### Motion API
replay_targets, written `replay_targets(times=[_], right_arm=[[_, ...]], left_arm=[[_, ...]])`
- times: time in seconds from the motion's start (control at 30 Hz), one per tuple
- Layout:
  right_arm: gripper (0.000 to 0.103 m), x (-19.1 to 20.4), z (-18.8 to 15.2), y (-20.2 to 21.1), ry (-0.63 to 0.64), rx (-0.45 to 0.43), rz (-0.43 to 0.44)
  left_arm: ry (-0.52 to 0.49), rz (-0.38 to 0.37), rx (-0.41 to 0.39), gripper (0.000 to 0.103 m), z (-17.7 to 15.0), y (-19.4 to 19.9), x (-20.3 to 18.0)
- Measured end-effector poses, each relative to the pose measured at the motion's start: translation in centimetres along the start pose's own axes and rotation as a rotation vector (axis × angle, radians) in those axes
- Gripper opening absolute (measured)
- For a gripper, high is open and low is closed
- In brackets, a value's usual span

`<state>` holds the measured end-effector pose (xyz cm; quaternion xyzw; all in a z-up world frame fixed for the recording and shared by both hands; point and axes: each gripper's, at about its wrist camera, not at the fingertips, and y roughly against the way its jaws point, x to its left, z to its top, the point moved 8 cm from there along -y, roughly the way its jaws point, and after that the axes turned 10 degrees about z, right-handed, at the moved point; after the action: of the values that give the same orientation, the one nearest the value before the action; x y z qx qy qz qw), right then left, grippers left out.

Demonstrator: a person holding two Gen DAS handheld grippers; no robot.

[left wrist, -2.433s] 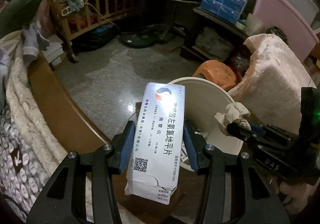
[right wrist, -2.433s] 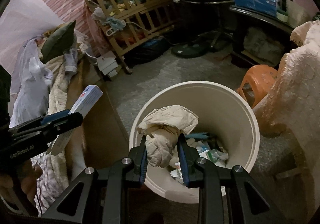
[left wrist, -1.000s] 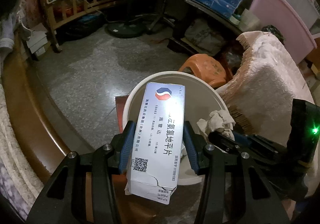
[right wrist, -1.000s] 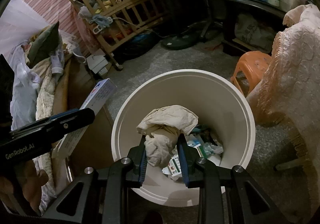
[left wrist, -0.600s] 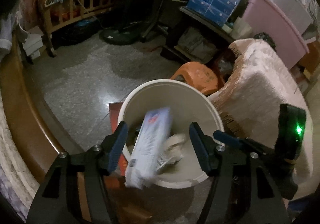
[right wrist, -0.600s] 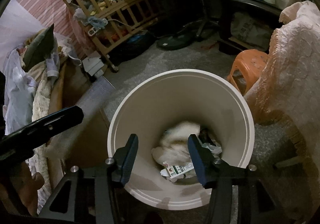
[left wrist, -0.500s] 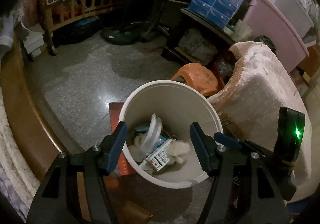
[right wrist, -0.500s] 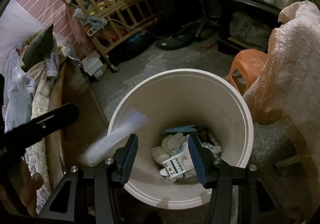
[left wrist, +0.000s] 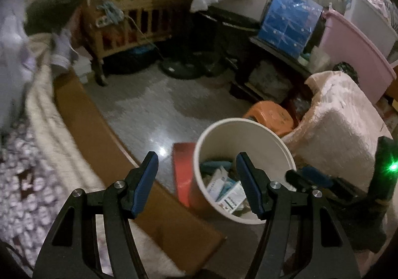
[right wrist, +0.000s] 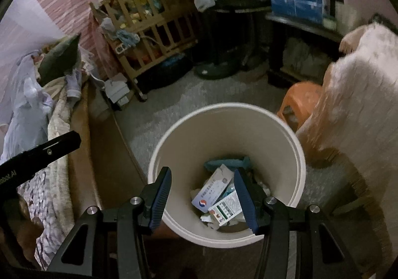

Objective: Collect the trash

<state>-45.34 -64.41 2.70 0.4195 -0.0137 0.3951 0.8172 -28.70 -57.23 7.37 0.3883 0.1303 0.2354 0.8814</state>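
A round white trash bin [left wrist: 245, 121] stands on the floor, below and just right of my left gripper [left wrist: 196, 156], which is open and holds nothing. In the right wrist view the same bin [right wrist: 223, 106] lies straight under my right gripper [right wrist: 202, 170], also open and empty. Inside the bin lie a white medicine box with a red-blue logo [right wrist: 211, 192], a second small carton with a green label [right wrist: 226, 209] and other scraps. The crumpled tissue cannot be made out. Each gripper shows in the other's view: the right gripper [left wrist: 308, 177] beside the bin, the left gripper [right wrist: 49, 149] over the bed edge.
A brown bed frame [left wrist: 82, 115] with patterned bedding [left wrist: 29, 167] runs along the left. An orange stool [left wrist: 268, 115] and a cream blanket-draped seat [left wrist: 343, 129] crowd the bin's right. A red flat item [left wrist: 182, 167] leans by the bin. A wooden crib [left wrist: 129, 18] stands behind.
Both grippers opened and let go. The white box and the crumpled tissue fell into the bin. Both hands then rose, and the left one swung toward the bed.
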Motion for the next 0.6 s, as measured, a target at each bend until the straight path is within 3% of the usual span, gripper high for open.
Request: replay_targets(times=[0.5, 0.6], right_arm=[[0.058, 6.7, 2.3, 8.4, 0.125, -0.199, -0.06], [0.065, 7.8, 2.5, 9.9, 0.148, -0.236, -0.078]], left_arm=[[0.001, 0.034, -0.203, 0.064, 0.8, 10.2, 3.2], [0.01, 0.039, -0.241, 0.064, 1.0, 11.5, 3.5]])
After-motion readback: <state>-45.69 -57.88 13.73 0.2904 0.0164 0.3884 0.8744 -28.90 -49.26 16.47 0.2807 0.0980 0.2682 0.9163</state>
